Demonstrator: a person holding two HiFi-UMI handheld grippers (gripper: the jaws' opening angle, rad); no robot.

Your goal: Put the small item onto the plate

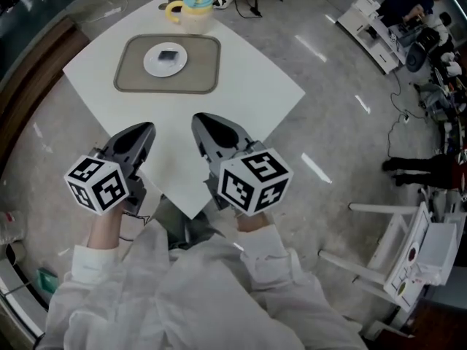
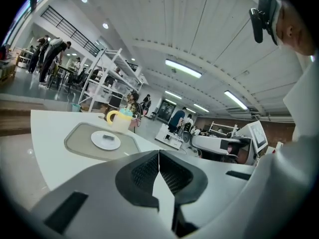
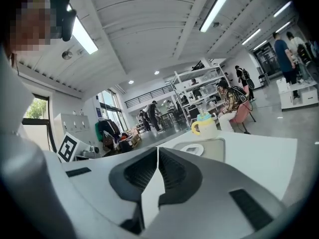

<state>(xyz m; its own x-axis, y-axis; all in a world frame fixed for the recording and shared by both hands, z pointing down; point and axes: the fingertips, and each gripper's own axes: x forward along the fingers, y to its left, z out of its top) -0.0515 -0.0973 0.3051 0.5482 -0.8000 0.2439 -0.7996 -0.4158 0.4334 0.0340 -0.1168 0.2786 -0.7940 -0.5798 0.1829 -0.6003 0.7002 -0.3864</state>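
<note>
Seen from my head camera, I hold both tools low over the near corner of a white desk [image 1: 248, 86], the left gripper [image 1: 148, 128] and the right gripper [image 1: 199, 119] side by side and pointing away from me toward the far end. The fingers [image 2: 142, 176] of my left tool are pressed together, tip to tip, with nothing between them. The fingers [image 3: 174, 176] of my right tool are likewise closed against each other and carry nothing. Each tool bears a marker cube [image 1: 98, 184] at its rear, just ahead of my white sleeves [image 1: 263, 254]. The small item [image 1: 168, 55], a flat dark rectangular piece, lies in the middle of the round white plate [image 1: 152, 64], well apart from both tools. The plate rests on a grey-beige tray [image 1: 201, 75] with rounded corners, set on the far part of the desk. Just beyond the tray, at the desk's far corner, stands a pale cup [image 1: 194, 12] with a yellow handle and a teal lid. Both gripper views look across the bare desk surface to the same tray, plate and cup in the distance. Grey polished floor [image 1: 343, 152] surrounds the desk.
</note>
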